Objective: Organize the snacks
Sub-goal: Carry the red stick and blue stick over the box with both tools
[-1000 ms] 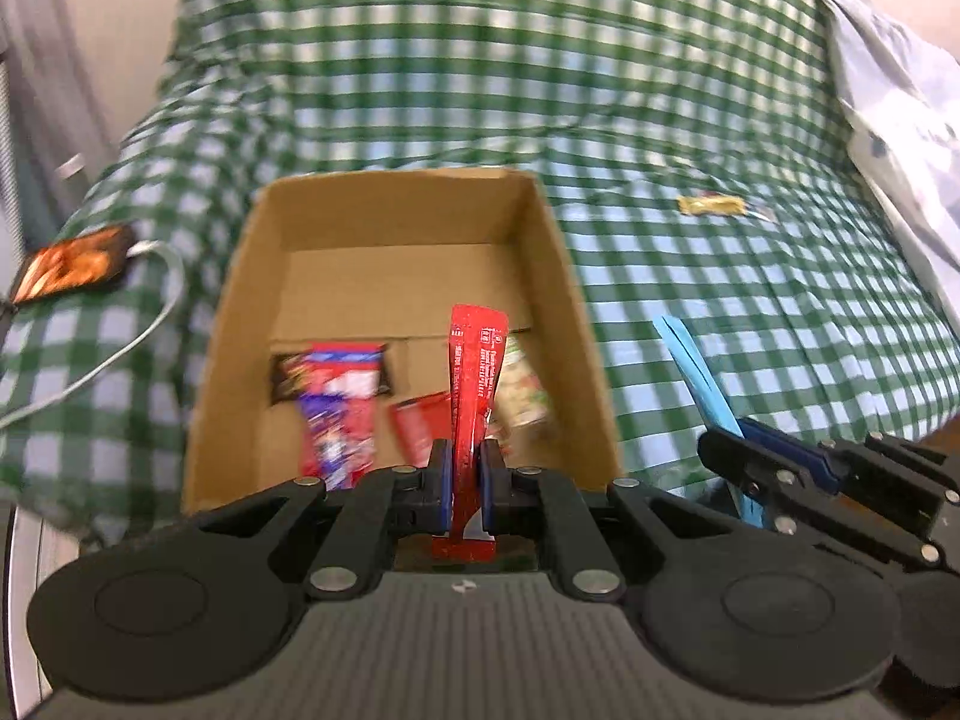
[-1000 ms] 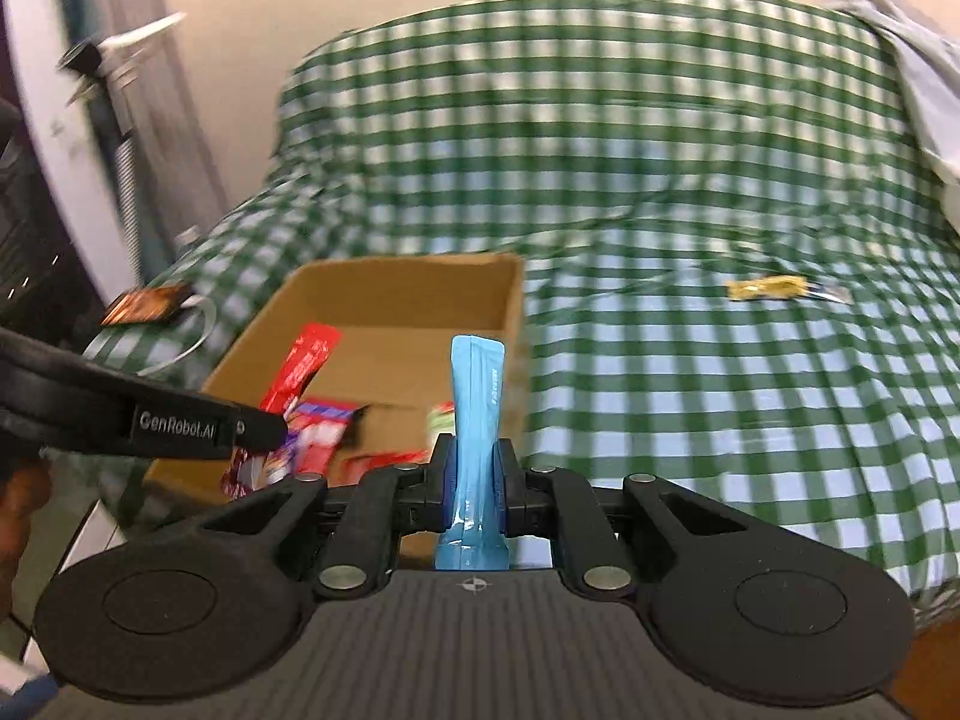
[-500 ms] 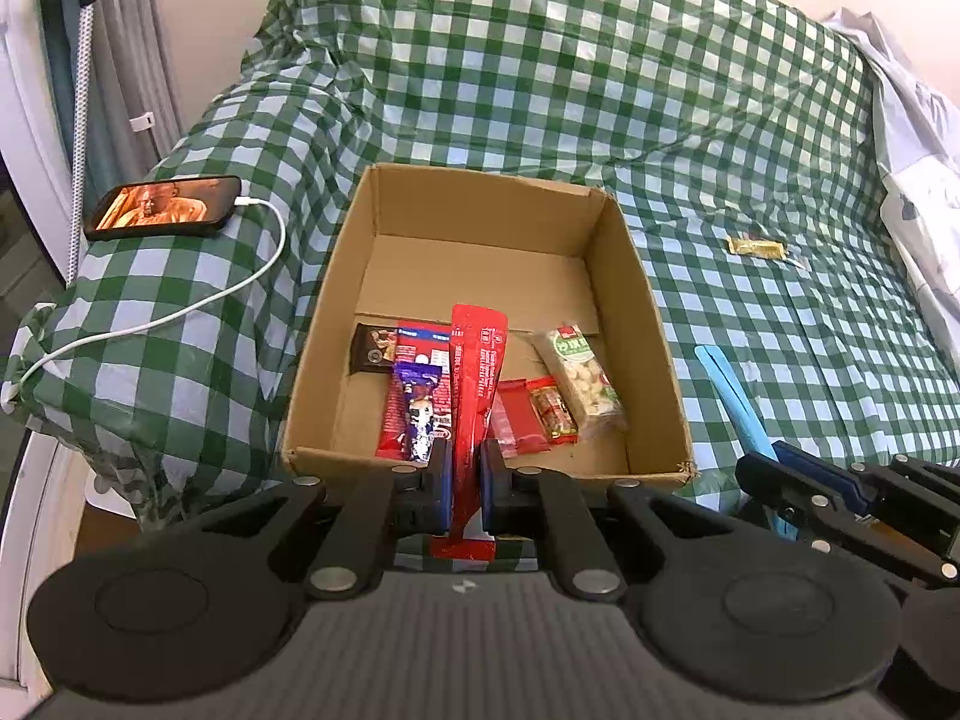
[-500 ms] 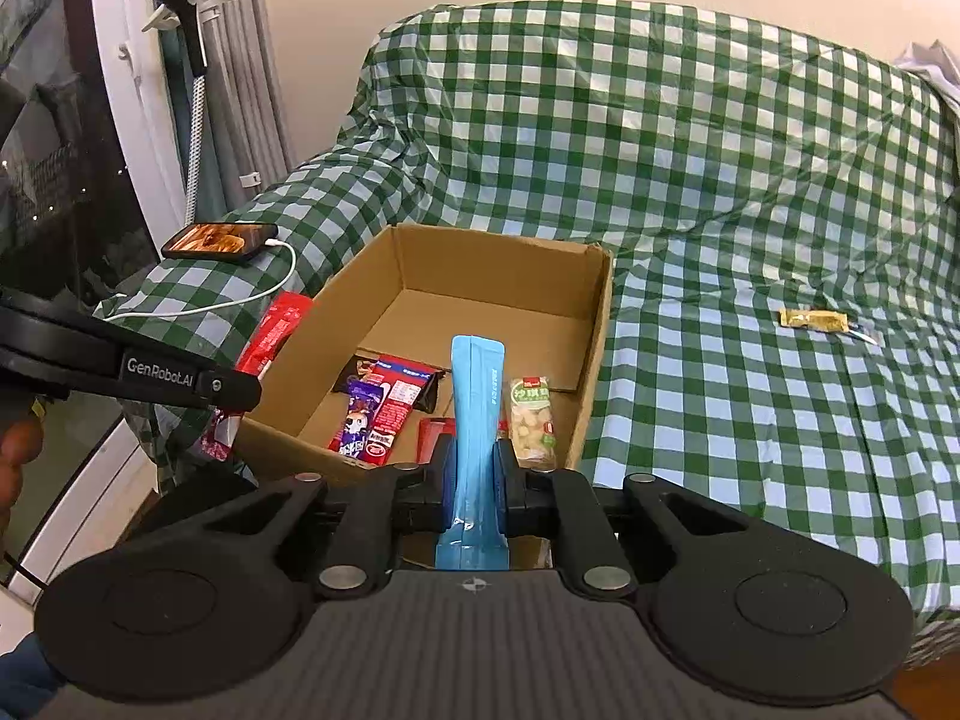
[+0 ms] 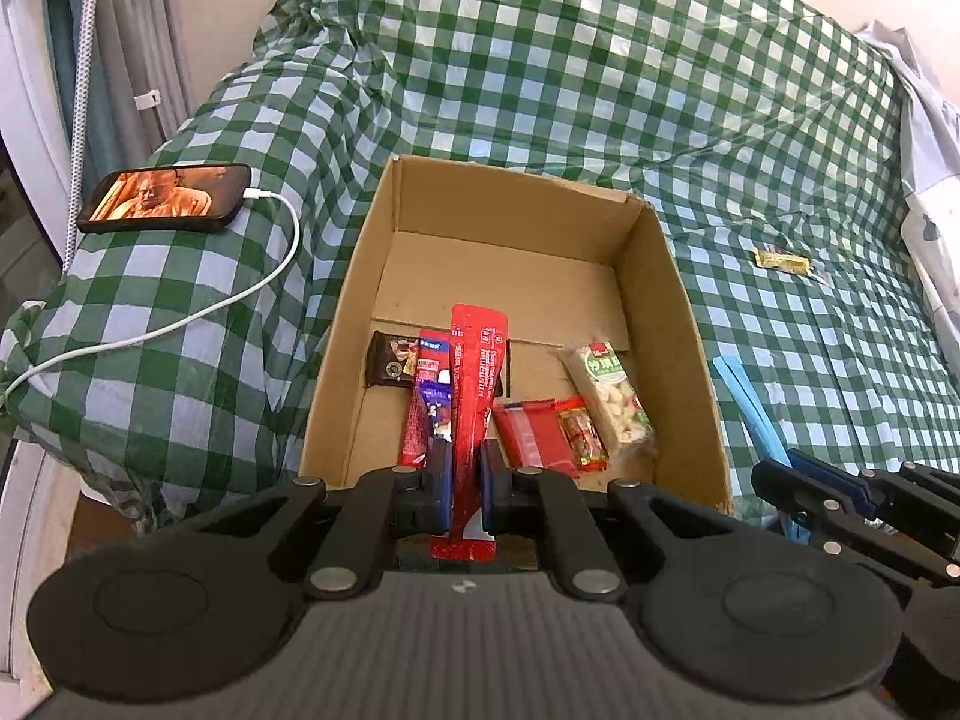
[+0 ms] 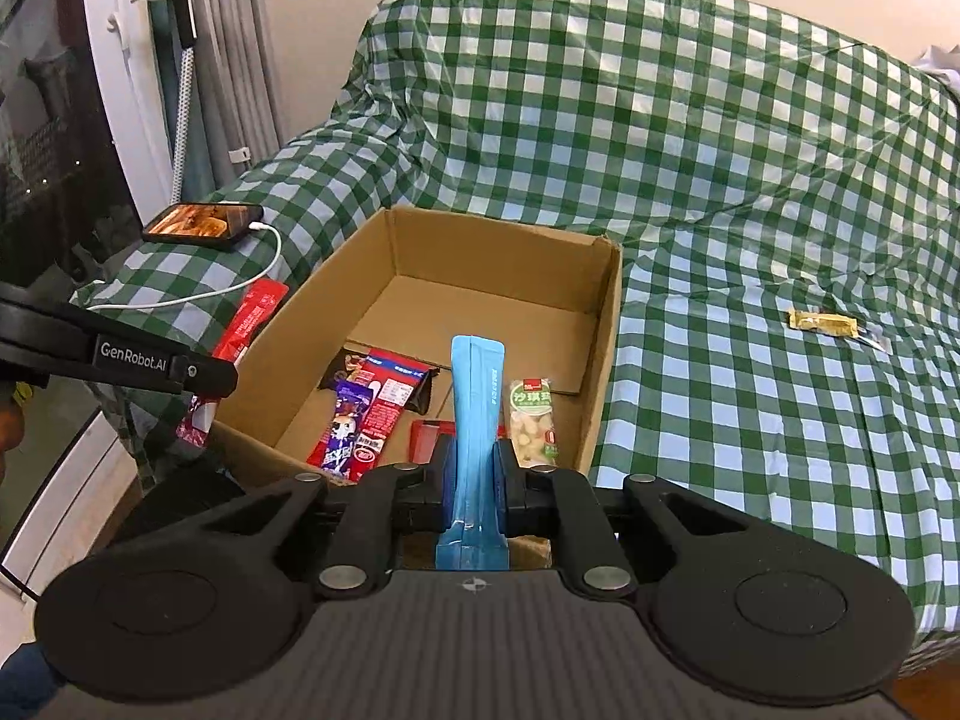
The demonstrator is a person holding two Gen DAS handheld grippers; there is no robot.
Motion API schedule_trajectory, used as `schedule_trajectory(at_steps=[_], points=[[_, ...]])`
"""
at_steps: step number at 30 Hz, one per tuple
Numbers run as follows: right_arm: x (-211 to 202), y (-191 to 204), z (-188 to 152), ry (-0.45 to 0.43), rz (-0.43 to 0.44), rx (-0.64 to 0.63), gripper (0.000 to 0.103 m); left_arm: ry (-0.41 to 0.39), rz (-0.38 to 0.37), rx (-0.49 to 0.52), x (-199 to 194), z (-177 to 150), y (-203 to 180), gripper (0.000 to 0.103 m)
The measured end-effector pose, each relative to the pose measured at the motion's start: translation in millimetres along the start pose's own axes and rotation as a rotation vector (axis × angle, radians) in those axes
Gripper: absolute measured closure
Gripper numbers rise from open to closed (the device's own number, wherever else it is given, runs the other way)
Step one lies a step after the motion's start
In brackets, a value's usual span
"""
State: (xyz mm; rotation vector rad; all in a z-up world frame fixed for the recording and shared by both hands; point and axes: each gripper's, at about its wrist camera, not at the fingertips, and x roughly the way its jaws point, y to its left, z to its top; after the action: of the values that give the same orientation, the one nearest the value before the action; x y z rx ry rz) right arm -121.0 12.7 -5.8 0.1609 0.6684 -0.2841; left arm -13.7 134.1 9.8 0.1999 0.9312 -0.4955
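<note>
Nearest the left wrist camera, the left tool (image 5: 461,483) is clamping a long red snack sachet (image 5: 474,384), which is standing upright between its pads over the near wall of an open cardboard box (image 5: 690,348). In the right wrist view, the right tool (image 6: 474,480) is pinching a long blue snack sachet (image 6: 477,414) in the same upright manner, just before the same box (image 6: 606,324). On the box floor, several packets are lying toward the near end: a red-and-purple wrapper (image 5: 427,402) and a dark brown packet (image 5: 390,360) at the left, a flat red packet (image 5: 531,438) in the middle, and a clear nut pack with a green label (image 5: 609,396) at the right. The far half of the box is showing bare cardboard. The box is resting on a bed covered by a green-and-white checked cloth (image 5: 600,90). To its left, a phone (image 5: 165,198) with a lit screen is lying on the cloth with a white cable (image 5: 180,318) plugged in. Well apart to the right, a small yellow packet (image 5: 783,261) is lying alone on the cloth.
</note>
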Motion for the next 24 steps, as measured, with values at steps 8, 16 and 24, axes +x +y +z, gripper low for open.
schedule_trajectory(at_steps=[8, 16, 24], points=[[25, -9, 15, 0.017, 0.01, 0.004, 0.09, 0.021, 0.011, -0.001, 25, 23, 0, 0.093], [61, -21, 29, 0.046, 0.024, 0.017, 0.09, 0.065, 0.025, 0.01, 65, 43, -4, 0.093], [104, -21, 39, 0.081, 0.031, 0.029, 0.09, 0.123, 0.031, 0.016, 110, 60, -5, 0.093]])
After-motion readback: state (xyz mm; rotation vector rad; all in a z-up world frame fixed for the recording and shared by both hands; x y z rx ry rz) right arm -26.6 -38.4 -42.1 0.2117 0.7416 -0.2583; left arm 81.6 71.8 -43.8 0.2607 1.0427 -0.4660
